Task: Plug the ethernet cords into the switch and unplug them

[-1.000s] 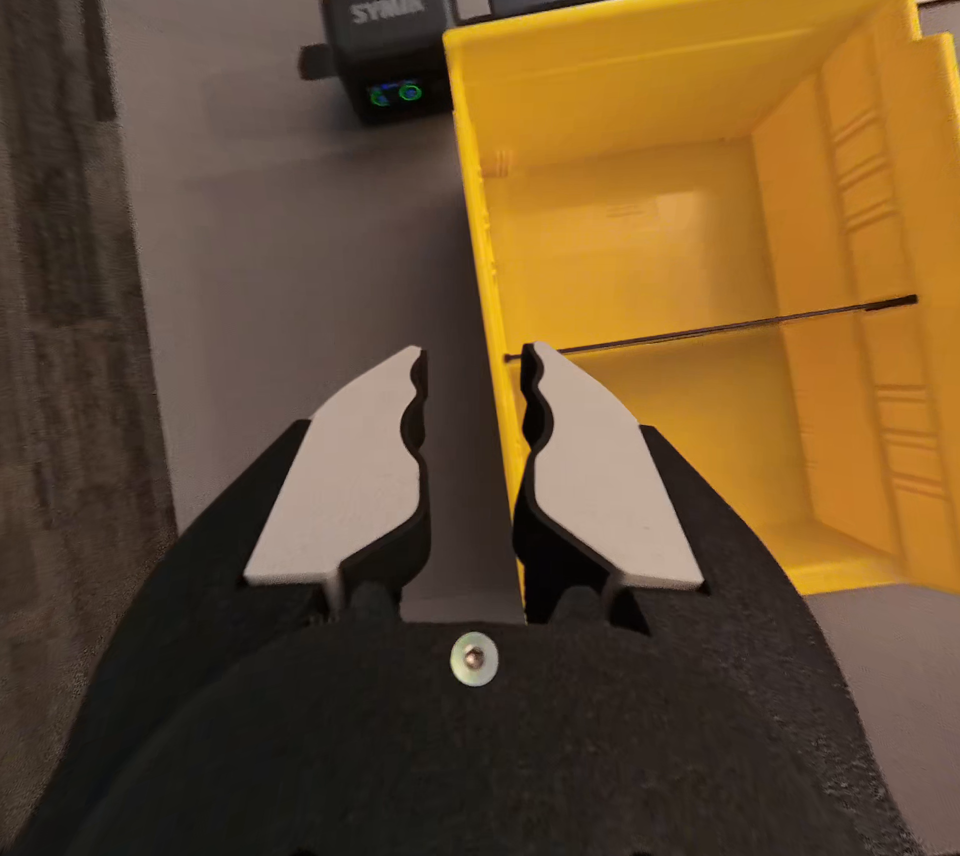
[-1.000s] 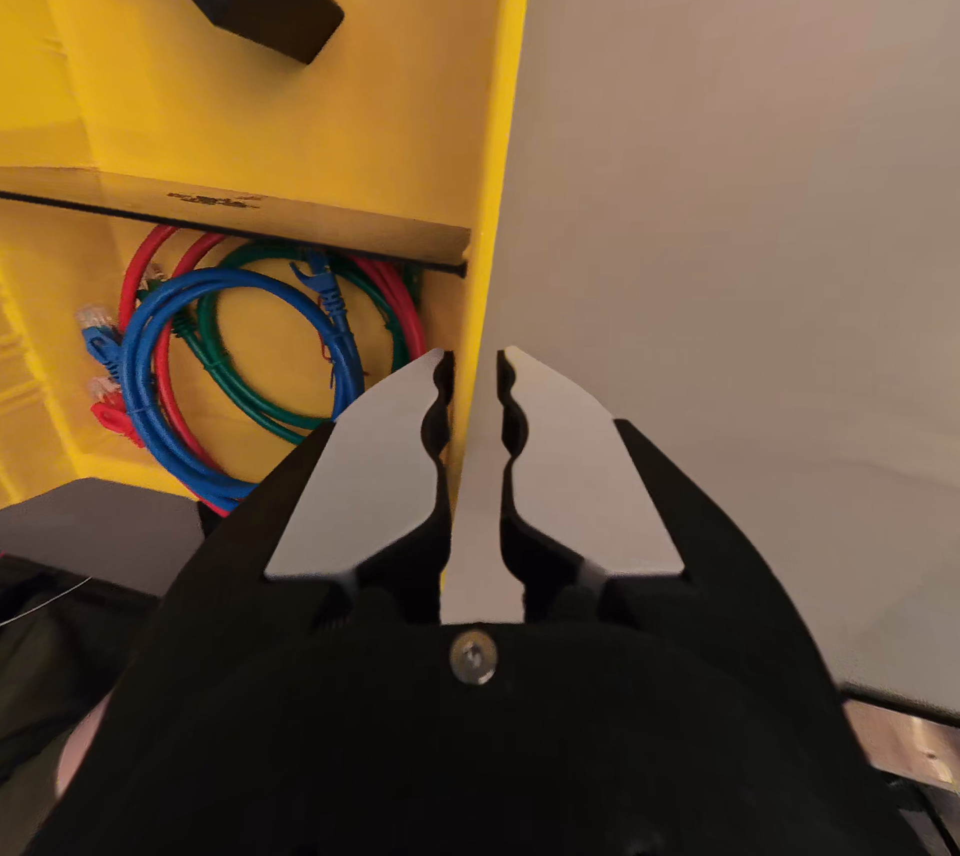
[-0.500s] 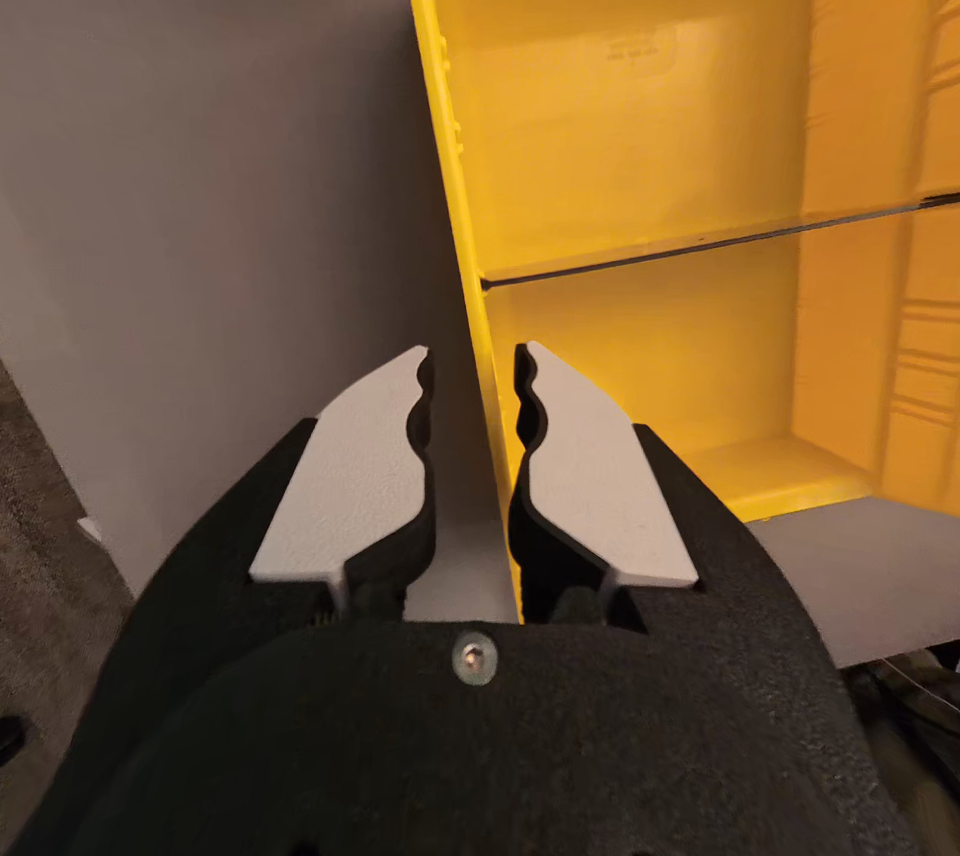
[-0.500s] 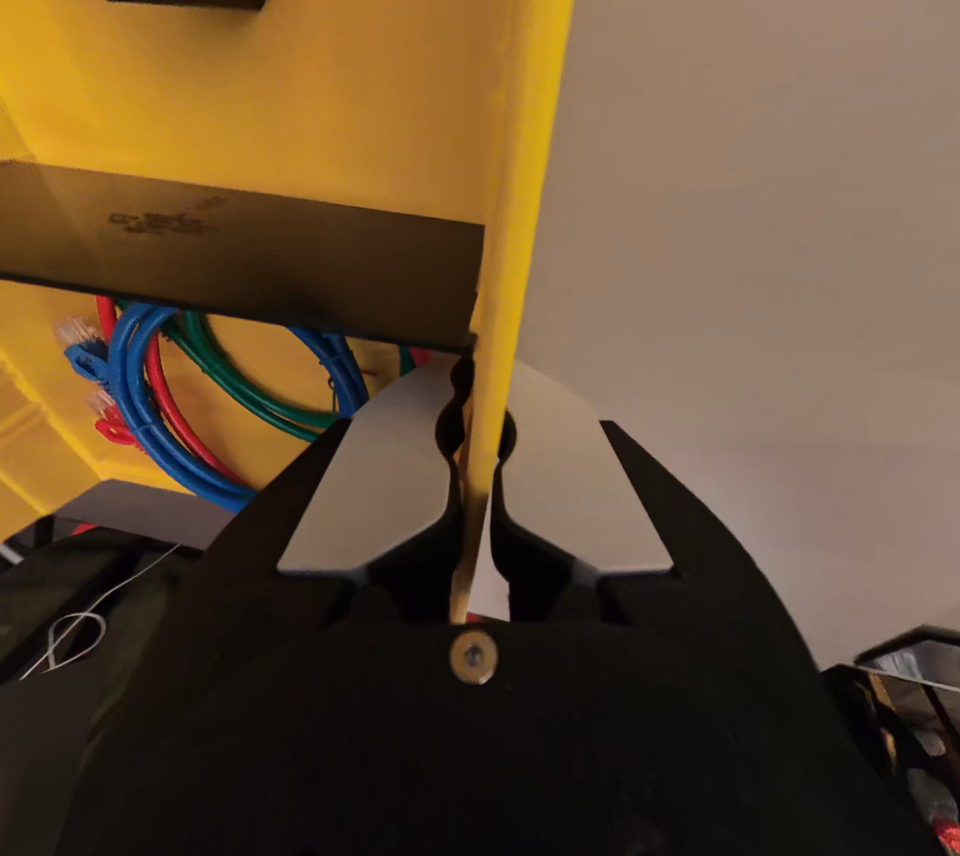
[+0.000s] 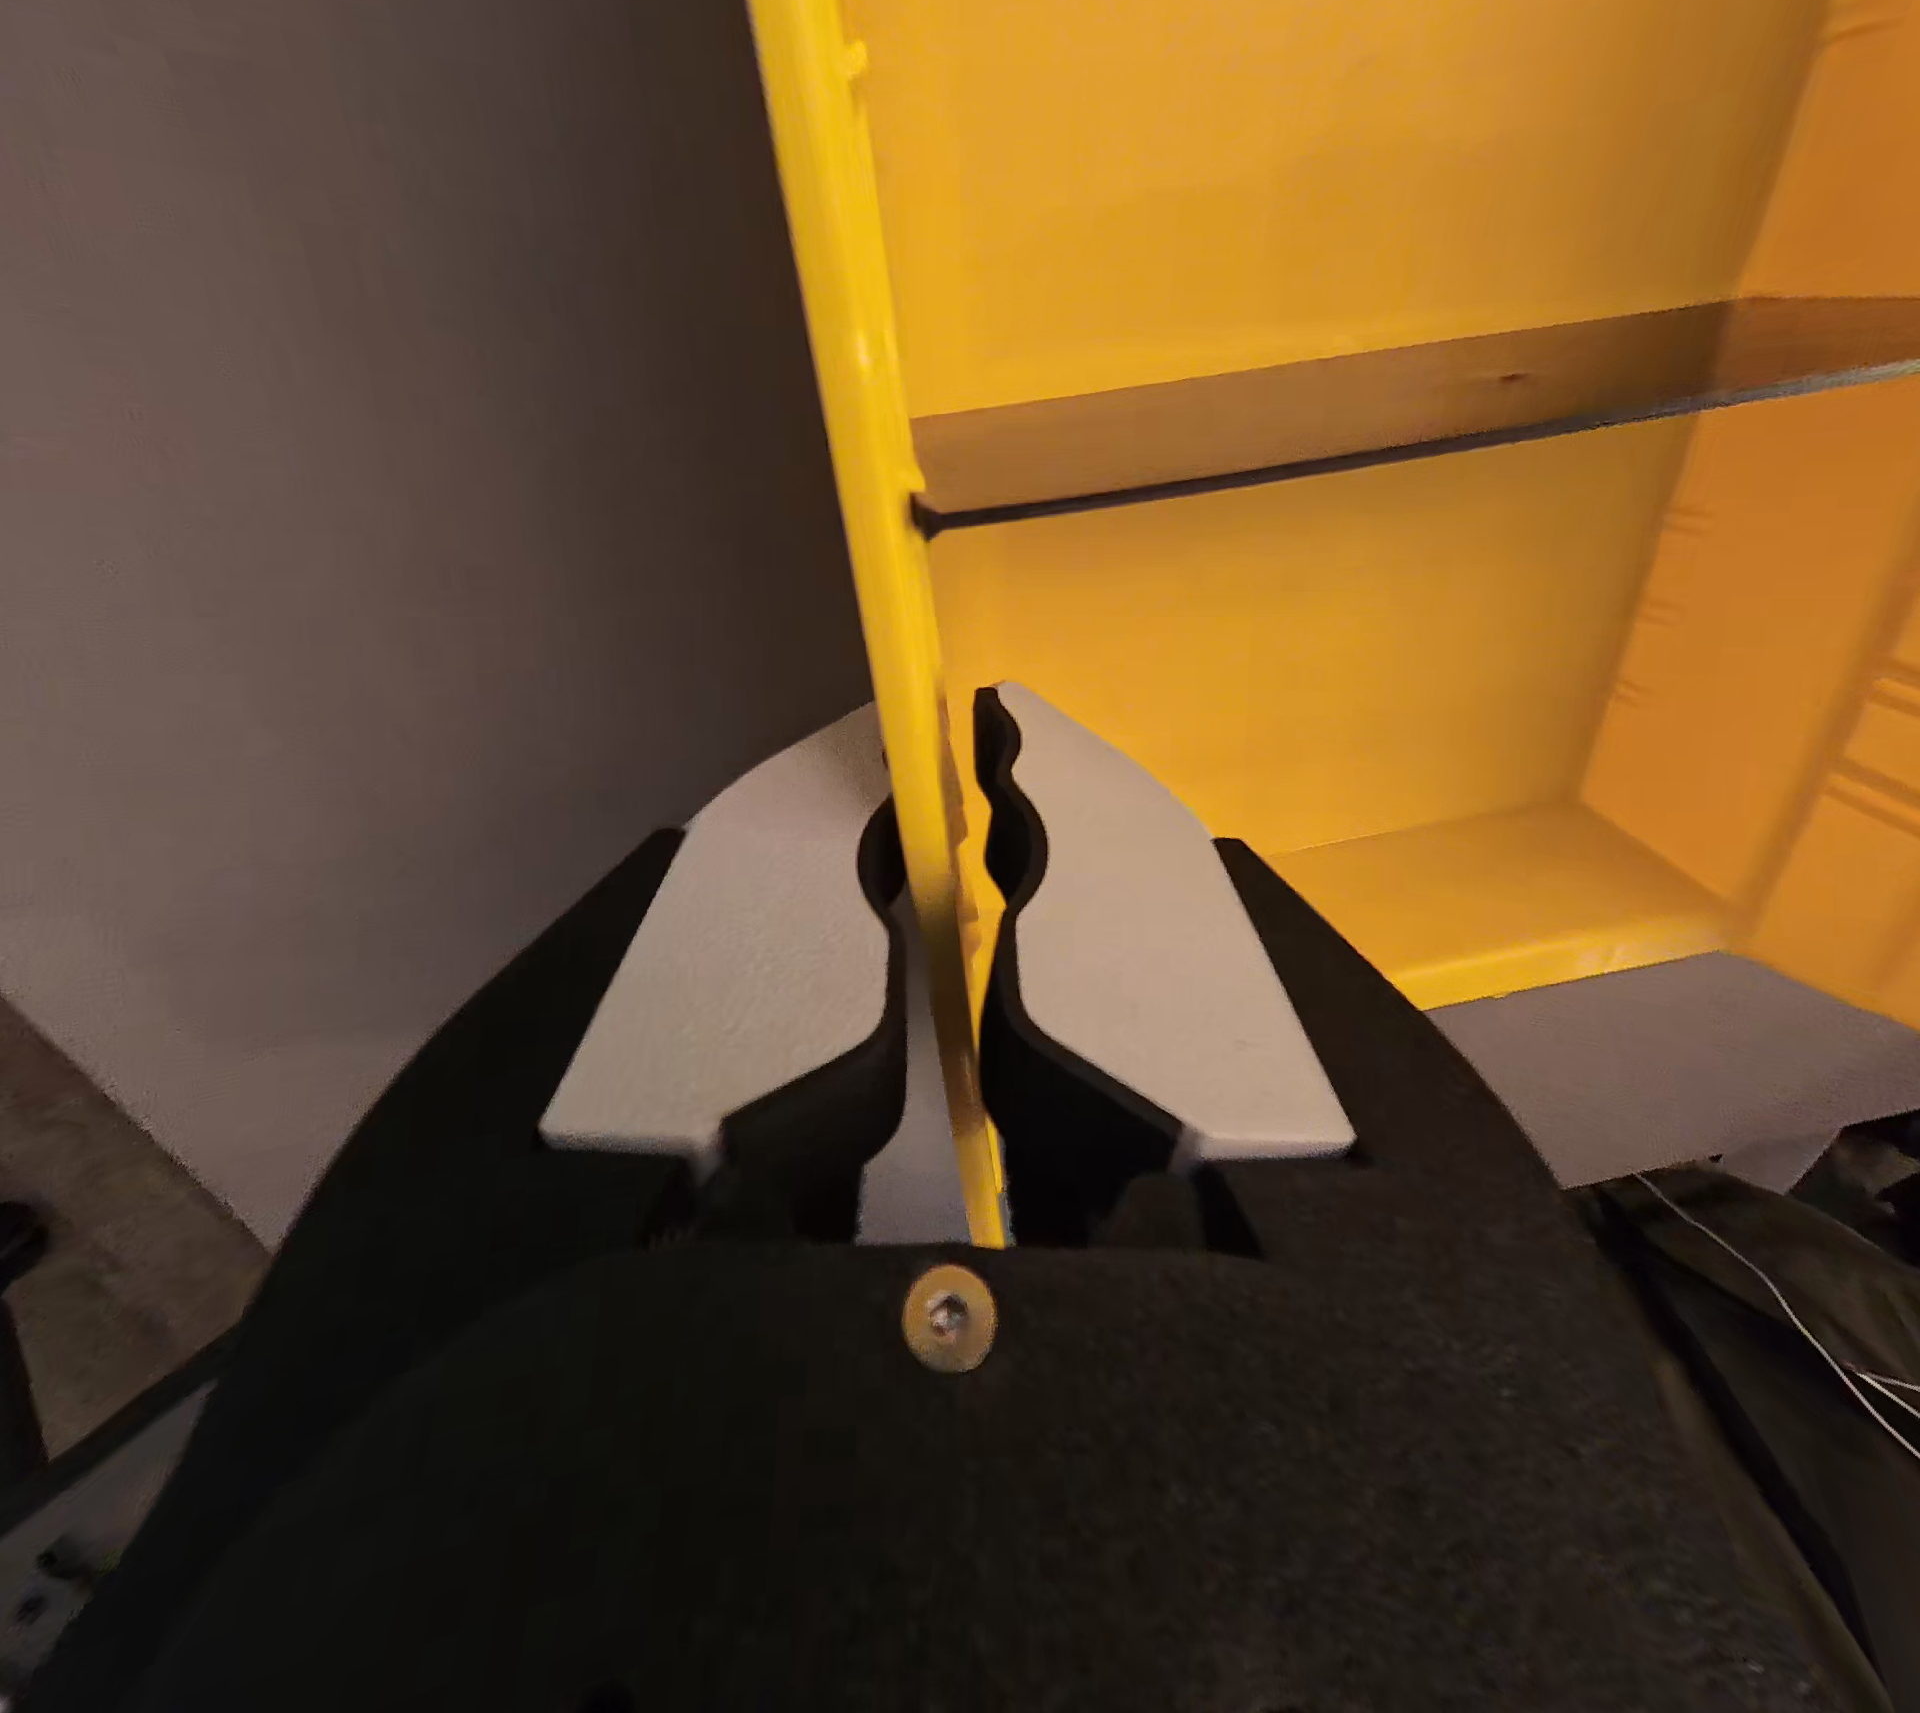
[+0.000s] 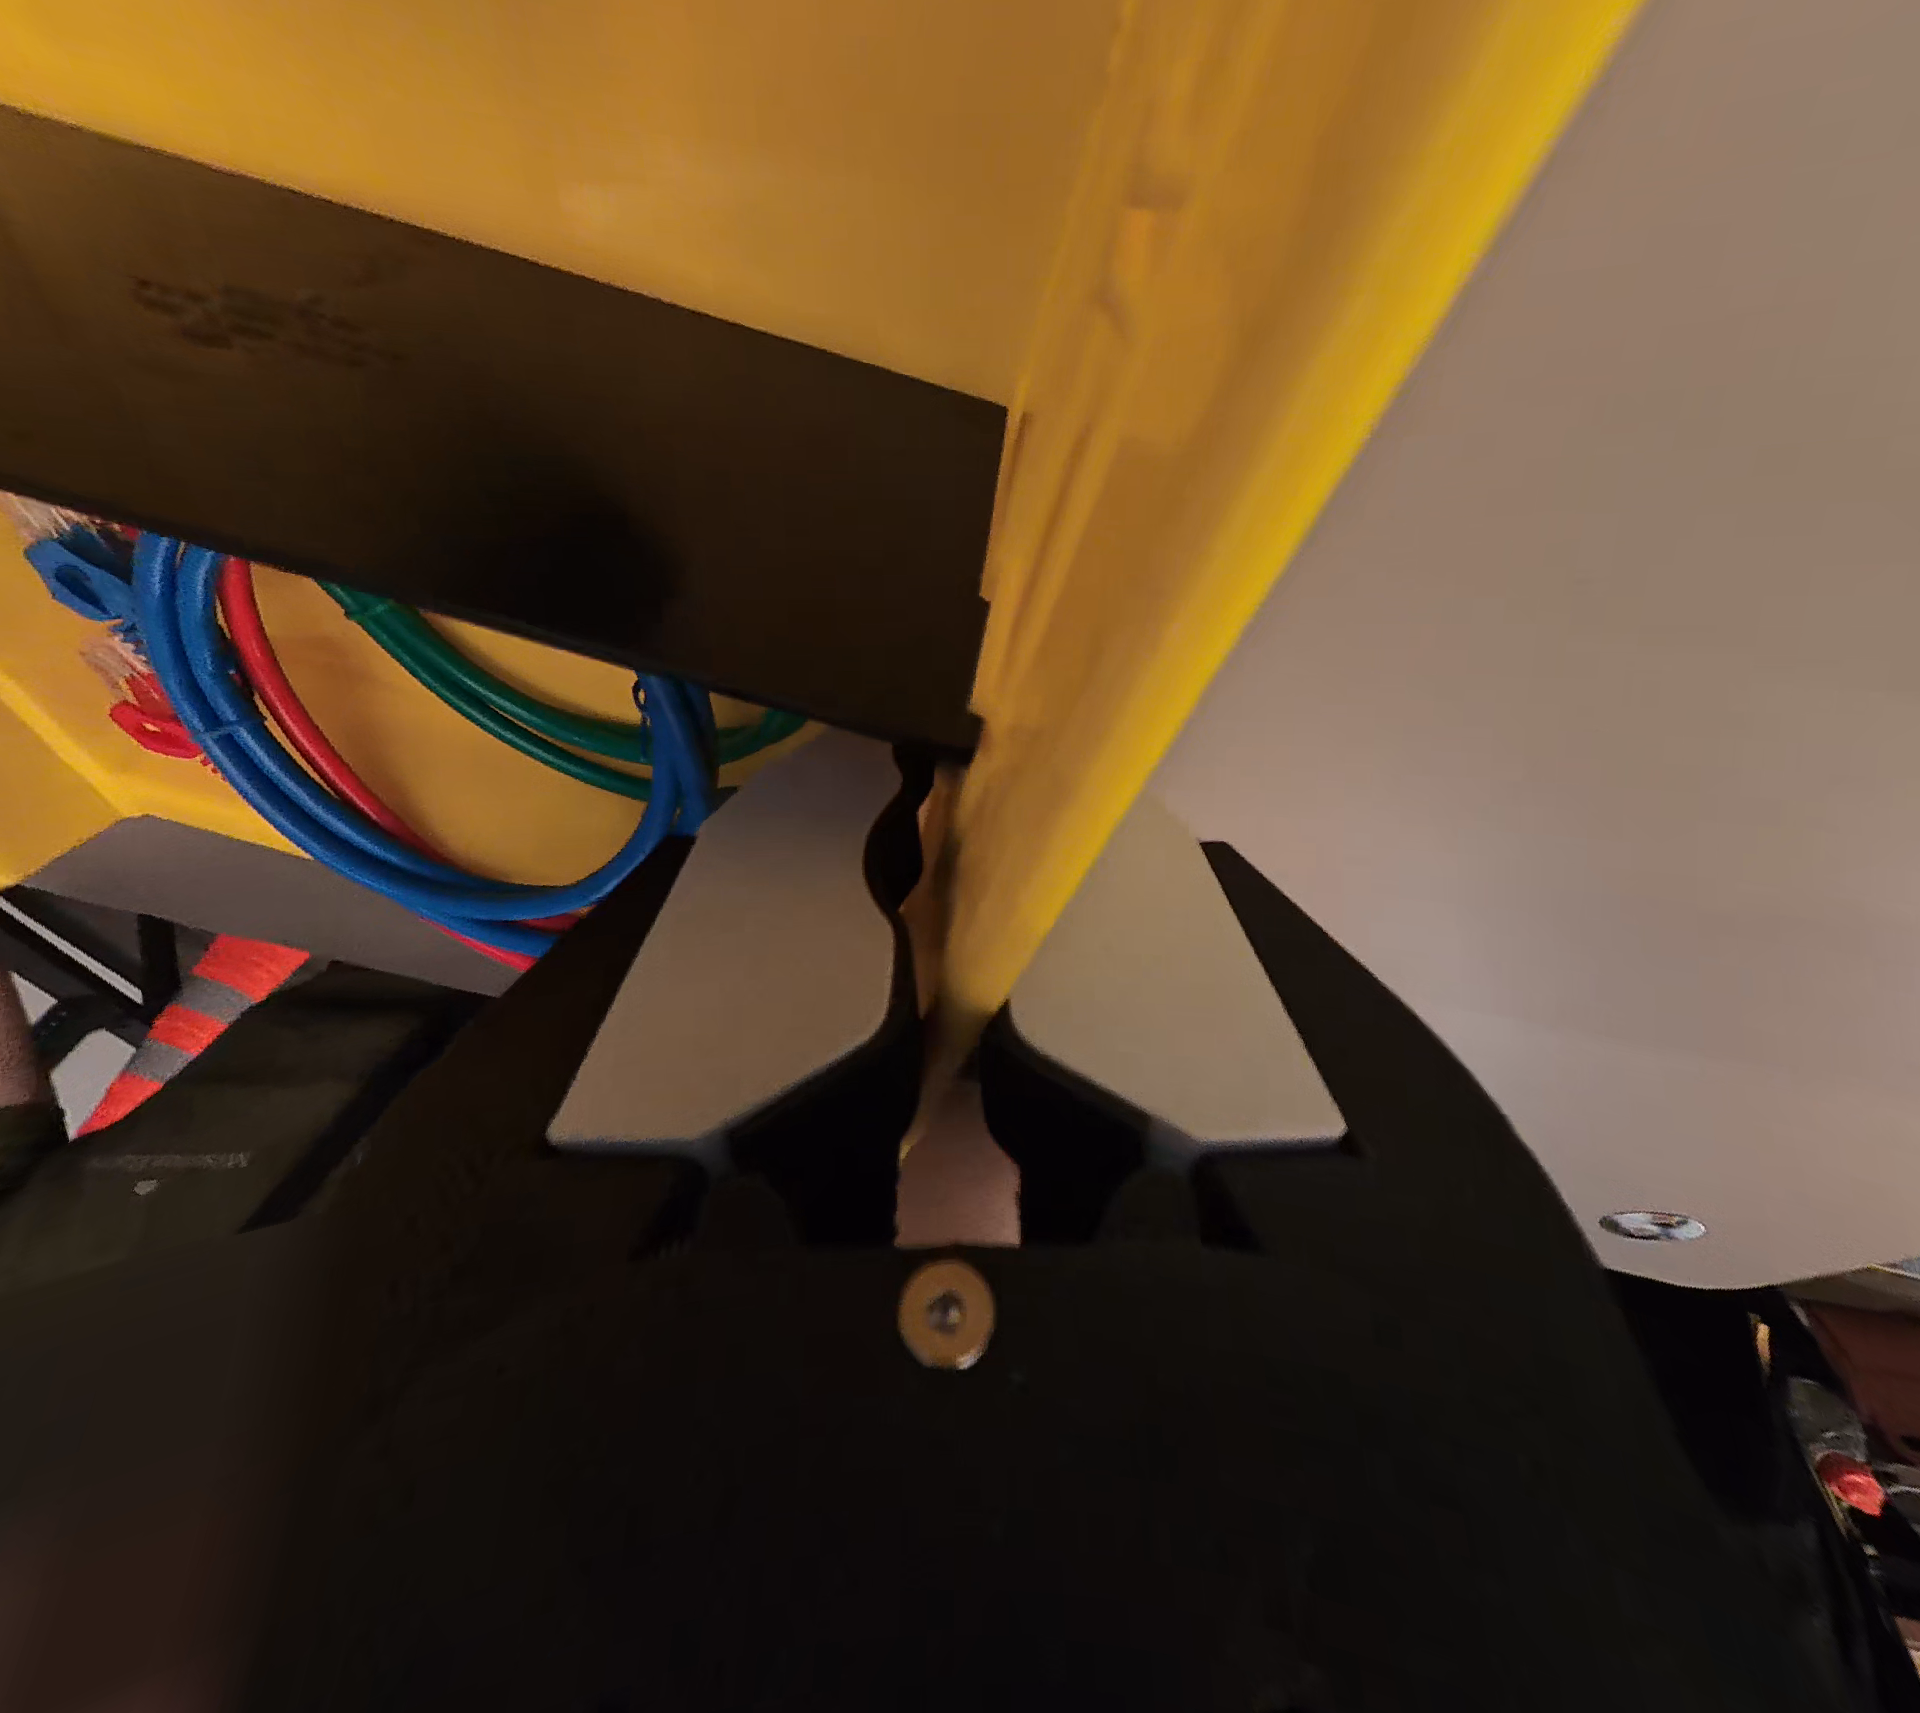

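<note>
A yellow bin (image 5: 1351, 105) stands on a grey table, split by a black divider (image 5: 1351, 406). My left gripper (image 5: 935, 707) straddles the bin's left wall (image 5: 821, 209) and is shut on it, with one finger outside and one inside. My right gripper (image 6: 997, 790) is shut on the bin's right wall (image 6: 1195, 313). Coiled blue (image 6: 312, 790), red (image 6: 260, 655) and green (image 6: 499, 707) ethernet cords lie in the near compartment, partly hidden by the divider (image 6: 520, 458). The switch is not in view.
The grey table top (image 5: 364, 416) lies left of the bin and also right of it (image 6: 1558, 624). Its near edge and dark carpet (image 5: 104, 1196) show at lower left. An orange and grey striped strap (image 6: 208, 1009) hangs below the table's front. One gripper's finger ends stand about 60 centimetres off the other's.
Both grippers have slid forward along the bin's side walls and closed on them. The black switch has left the right wrist view, and the bin looks closer and tilted.
</note>
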`<act>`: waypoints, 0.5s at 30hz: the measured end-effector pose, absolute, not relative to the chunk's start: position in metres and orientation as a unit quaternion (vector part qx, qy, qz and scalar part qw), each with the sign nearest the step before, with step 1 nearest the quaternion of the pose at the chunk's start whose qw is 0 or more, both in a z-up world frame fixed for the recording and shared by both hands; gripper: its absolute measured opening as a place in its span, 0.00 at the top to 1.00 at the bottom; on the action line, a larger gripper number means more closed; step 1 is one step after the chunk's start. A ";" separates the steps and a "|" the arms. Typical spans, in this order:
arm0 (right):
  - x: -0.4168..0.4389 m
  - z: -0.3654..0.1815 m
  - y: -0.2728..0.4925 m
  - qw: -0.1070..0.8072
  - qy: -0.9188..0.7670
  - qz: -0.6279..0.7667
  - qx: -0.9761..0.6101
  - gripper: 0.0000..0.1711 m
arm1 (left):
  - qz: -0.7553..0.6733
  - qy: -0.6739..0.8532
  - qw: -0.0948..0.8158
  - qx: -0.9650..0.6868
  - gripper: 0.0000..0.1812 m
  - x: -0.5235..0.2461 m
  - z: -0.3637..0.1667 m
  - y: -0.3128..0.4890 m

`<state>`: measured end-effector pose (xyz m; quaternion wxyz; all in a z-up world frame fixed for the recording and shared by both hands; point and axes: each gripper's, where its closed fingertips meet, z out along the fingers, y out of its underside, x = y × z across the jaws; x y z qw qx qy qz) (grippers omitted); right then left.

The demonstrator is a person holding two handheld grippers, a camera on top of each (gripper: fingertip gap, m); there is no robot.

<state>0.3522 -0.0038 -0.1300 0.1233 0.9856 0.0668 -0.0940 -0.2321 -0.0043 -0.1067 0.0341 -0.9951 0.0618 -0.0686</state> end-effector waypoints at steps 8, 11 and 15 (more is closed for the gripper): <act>0.323 -0.131 -0.006 0.129 0.104 -0.071 0.984 0.94 | -0.015 0.124 -0.007 -0.992 0.95 -0.203 -0.110 -0.011; 0.317 -0.131 -0.004 0.125 0.112 -0.056 0.984 0.93 | -0.002 0.156 -0.009 -0.988 0.91 -0.186 -0.110 -0.010; 0.313 -0.132 -0.003 0.126 0.125 -0.058 0.982 0.93 | 0.009 0.172 -0.015 -0.985 0.90 -0.174 -0.111 -0.012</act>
